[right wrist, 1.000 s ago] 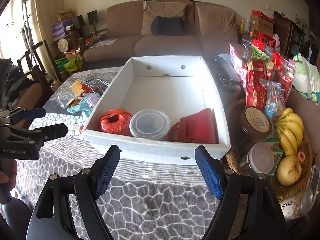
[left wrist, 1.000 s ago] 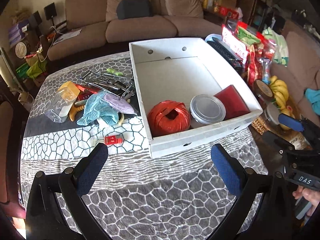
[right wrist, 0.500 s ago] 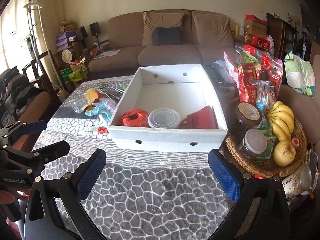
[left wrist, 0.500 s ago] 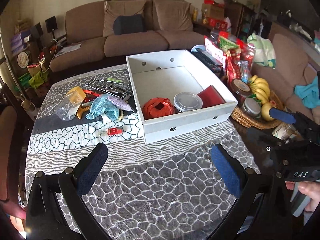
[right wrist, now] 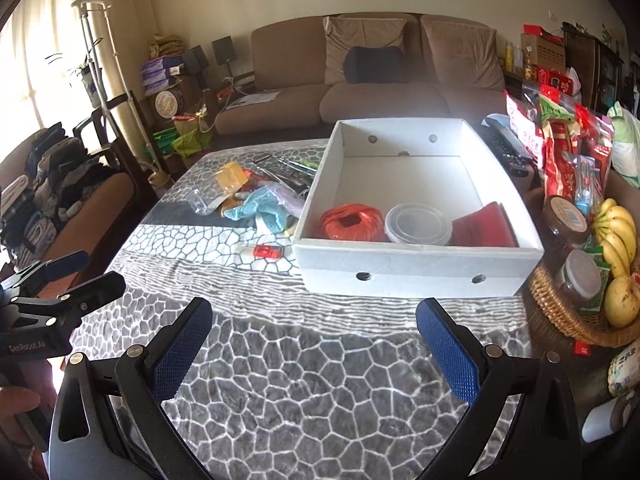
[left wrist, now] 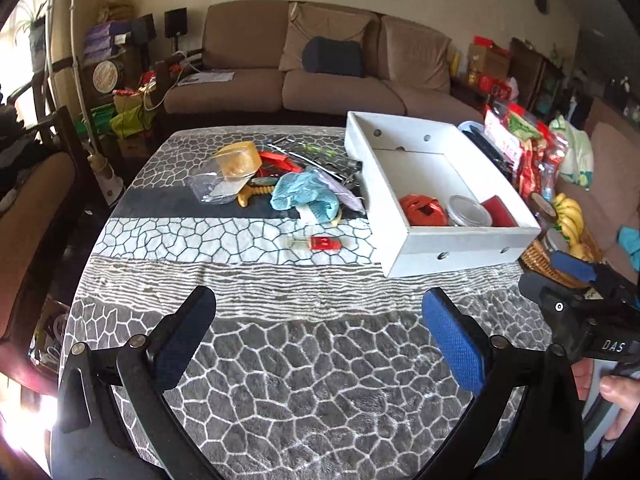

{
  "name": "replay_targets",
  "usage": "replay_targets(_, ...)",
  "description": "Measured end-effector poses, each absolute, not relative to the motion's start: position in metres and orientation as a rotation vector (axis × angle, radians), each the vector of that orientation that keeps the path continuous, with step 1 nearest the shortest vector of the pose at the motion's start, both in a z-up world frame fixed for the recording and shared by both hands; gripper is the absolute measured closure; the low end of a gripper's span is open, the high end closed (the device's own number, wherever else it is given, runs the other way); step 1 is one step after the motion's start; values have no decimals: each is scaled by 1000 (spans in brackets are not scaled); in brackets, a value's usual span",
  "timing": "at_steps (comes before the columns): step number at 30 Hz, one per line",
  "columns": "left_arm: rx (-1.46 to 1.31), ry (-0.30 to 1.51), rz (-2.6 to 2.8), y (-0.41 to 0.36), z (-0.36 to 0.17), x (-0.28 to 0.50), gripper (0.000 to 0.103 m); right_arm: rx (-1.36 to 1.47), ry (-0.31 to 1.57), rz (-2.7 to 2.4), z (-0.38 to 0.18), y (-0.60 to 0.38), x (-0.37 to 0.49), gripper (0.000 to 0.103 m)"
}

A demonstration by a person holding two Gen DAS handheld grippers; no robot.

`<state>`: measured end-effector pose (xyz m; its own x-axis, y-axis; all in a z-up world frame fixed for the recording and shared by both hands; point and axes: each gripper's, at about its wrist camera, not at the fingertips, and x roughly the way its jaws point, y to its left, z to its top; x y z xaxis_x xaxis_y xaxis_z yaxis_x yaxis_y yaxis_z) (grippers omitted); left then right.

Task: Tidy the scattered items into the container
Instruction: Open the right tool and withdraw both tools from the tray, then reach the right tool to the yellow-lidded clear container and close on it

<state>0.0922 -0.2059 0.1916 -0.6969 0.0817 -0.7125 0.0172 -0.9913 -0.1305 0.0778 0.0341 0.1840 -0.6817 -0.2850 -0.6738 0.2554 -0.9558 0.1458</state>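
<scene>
A white cardboard box point(left wrist: 448, 248) point(right wrist: 404, 276) sits on the patterned tablecloth and holds a red twine spool point(left wrist: 423, 210) point(right wrist: 351, 222), a clear lidded tub point(left wrist: 469, 211) point(right wrist: 418, 224) and a dark red pouch point(left wrist: 498, 205) point(right wrist: 482, 226). Left of it lie a blue cloth point(left wrist: 306, 194) point(right wrist: 260, 208), a small red lighter point(left wrist: 322, 243) point(right wrist: 267, 251), an orange-lidded clear container point(left wrist: 232, 170) point(right wrist: 229, 176) and several metal tools point(left wrist: 312, 154). My left gripper point(left wrist: 318, 336) and right gripper point(right wrist: 314, 342) both hover open and empty over the near tablecloth, well short of the box.
A wicker basket point(right wrist: 568, 312) with bananas point(right wrist: 618, 236) and jars stands right of the box, with snack bags point(right wrist: 560, 152) behind it. A sofa point(right wrist: 380, 80) lies beyond the table. A chair point(left wrist: 36, 200) stands at the left edge. A hand point(left wrist: 618, 392) holds the right gripper.
Both grippers have pulled back from the box, which now looks smaller and farther. The left view has swung left, toward the scattered pile. The right jaws have spread wider.
</scene>
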Motion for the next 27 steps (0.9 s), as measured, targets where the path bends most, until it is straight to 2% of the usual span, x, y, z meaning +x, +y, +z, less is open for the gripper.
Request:
replay_targets(8, -1319, -362, 2867, -272, 137, 71, 0, 1047, -178, -2541, 139, -9, 51, 0)
replay_targets(11, -1348, -456, 2851, -287, 118, 57, 0, 1052, -145, -2487, 123, -27, 44, 0)
replay_targets(14, -1377, -470, 2850, -297, 104, 40, 0, 1113, -77, -2421, 107, -48, 34, 0)
replay_targets(22, -1364, -654, 2856, -330, 98, -3, 0, 1081, -60, -2272, 98, -90, 11, 0)
replay_targets(24, -1353, -699, 2857, -341, 101, -12, 0, 1091, -105, -2217, 90, -99, 4, 0)
replay_targets(27, -1305, -725, 2922, -359, 111, -17, 0, 1151, -271, -2119, 78, -105, -11, 0)
